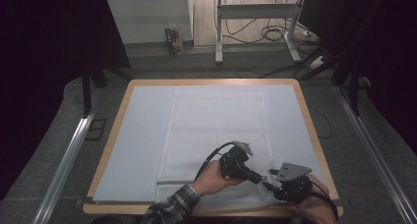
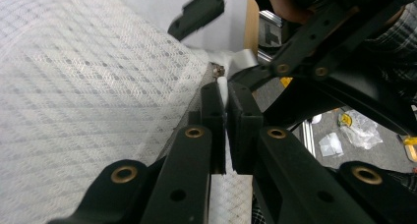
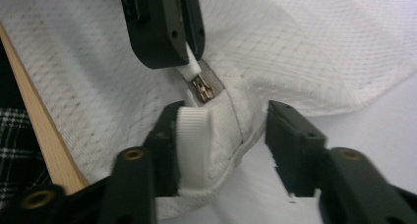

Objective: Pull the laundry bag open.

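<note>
A white mesh zip bag [image 1: 216,130] lies flat on the pale blue mat [image 1: 140,135]. Both grippers meet at its near right corner. My left gripper [image 1: 262,177], held by a hand in a plaid sleeve, is shut on the white zipper pull [image 2: 222,81]. In the right gripper view that pull [image 3: 192,67] hangs from the metal slider [image 3: 202,90]. My right gripper [image 3: 223,135] is open around the bag's corner. Its left jaw touches a white ribbon loop [image 3: 193,145], and its right jaw stands clear of the fabric.
The wooden table rim [image 1: 112,130] frames the mat, and its near edge [image 3: 44,145] runs close beside my right gripper. Metal rails [image 1: 69,160] flank the table on the grey floor. Desk legs and cables [image 1: 268,32] stand beyond the far edge.
</note>
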{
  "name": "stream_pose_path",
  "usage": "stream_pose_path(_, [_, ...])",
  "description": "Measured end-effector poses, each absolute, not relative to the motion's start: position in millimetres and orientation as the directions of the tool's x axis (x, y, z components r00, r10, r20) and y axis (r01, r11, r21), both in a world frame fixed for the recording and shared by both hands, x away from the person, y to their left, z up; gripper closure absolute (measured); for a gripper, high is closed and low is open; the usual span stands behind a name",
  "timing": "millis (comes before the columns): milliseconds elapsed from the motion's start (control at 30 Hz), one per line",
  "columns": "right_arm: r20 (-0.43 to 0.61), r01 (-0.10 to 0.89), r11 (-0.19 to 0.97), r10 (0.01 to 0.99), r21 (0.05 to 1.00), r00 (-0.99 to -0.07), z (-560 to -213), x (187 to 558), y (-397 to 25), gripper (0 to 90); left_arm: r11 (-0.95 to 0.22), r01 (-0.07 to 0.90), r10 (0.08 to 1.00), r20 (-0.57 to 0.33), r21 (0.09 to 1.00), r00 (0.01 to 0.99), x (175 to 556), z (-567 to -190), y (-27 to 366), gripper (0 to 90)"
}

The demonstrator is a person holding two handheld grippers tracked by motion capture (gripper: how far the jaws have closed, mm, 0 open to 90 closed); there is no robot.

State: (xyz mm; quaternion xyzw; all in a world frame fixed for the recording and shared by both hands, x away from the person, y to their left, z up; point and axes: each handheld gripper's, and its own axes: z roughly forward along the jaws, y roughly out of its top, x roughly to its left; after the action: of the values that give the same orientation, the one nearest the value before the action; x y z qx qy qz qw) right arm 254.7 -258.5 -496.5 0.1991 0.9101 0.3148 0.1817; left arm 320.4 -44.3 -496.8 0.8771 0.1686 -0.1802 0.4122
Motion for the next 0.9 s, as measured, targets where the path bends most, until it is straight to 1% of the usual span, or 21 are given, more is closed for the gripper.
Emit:
stream_pose_path(67, [-0.211, 0.242, 0.731, 0.469, 0.638, -0.858, -498, 255, -256, 61.7, -0.607, 0.438, 0.14, -0.454, 0.663, 0.88, 321, -497, -45, 87.3])
stream_pose_path(200, [-0.219, 0.244, 0.74, 0.468, 0.627, -0.856, -499, 254, -254, 79.9, -0.591, 0.454, 0.155, -0.458, 0.667, 0.875, 321, -497, -44, 87.3])
stream_pose_path(233, [-0.22, 0.245, 0.739, 0.47, 0.627, -0.855, -499, 253, -253, 81.7, -0.588, 0.453, 0.157, -0.455, 0.67, 0.877, 320, -497, -44, 87.4])
stream_pose_path(333, [-0.23, 0.243, 0.736, 0.478, 0.632, -0.848, -497, 252, -254, 83.5, -0.58, 0.449, 0.17, -0.438, 0.68, 0.883, 317, -494, -43, 87.4])
stream_pose_path(367, [-0.223, 0.246, 0.73, 0.48, 0.638, -0.848, -497, 252, -255, 83.7, -0.594, 0.43, 0.167, -0.419, 0.68, 0.892, 317, -493, -42, 87.5])
stream_pose_path(433, [-0.217, 0.25, 0.725, 0.484, 0.642, -0.848, -497, 251, -255, 83.9, -0.585, 0.439, 0.172, -0.425, 0.682, 0.889, 315, -493, -42, 87.6])
stream_pose_path(500, [-0.219, 0.248, 0.725, 0.484, 0.642, -0.847, -496, 250, -256, 84.1, -0.603, 0.419, 0.179, -0.397, 0.679, 0.9, 314, -491, -39, 87.5])
stream_pose_path(733, [-0.218, 0.25, 0.72, 0.49, 0.647, -0.844, -496, 250, -258, 84.2, -0.589, 0.431, 0.191, -0.401, 0.683, 0.896, 312, -493, -30, 87.5])
stream_pose_path(900, [-0.203, 0.266, 0.718, 0.495, 0.643, -0.845, -497, 249, -258, 84.2, -0.611, 0.411, 0.193, -0.377, 0.677, 0.906, 311, -492, -26, 87.5])
